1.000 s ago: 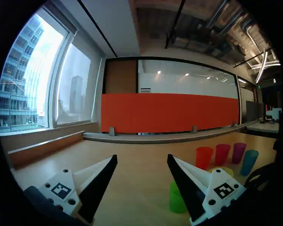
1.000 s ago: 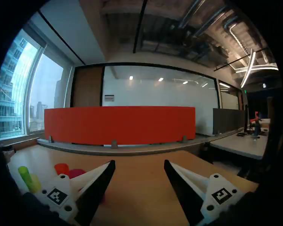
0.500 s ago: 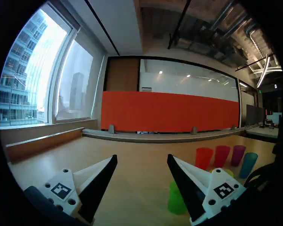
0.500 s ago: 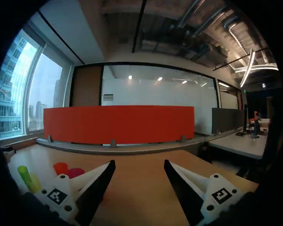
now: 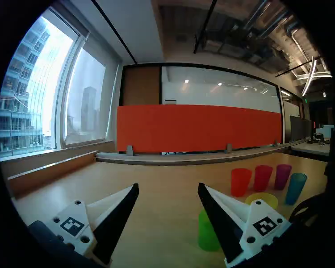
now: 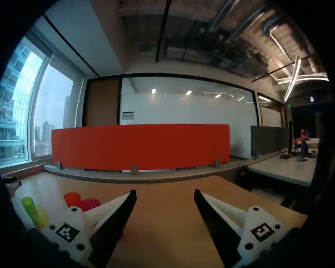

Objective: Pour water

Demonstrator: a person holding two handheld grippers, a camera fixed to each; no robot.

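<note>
In the left gripper view my left gripper (image 5: 167,201) is open above a wooden table (image 5: 158,196), nothing between its fingers. Several plastic cups stand to its right: a green cup (image 5: 207,231) partly behind the right finger, a yellow cup (image 5: 261,198), an orange cup (image 5: 240,182), a pink cup (image 5: 262,177), a purple cup (image 5: 282,176) and a teal cup (image 5: 296,188). In the right gripper view my right gripper (image 6: 164,206) is open and empty. At its left are a green cup (image 6: 30,209), a yellow cup (image 6: 41,216), an orange cup (image 6: 72,199) and a pink cup (image 6: 90,204).
An orange divider panel (image 5: 194,128) runs along the table's far edge. Large windows (image 5: 38,102) fill the left side. A second desk (image 6: 286,169) with items stands at the right across a gap.
The left gripper's camera has tipped a little downward, so the yellow cup shows more fully. The right gripper has barely shifted. Both stay open.
</note>
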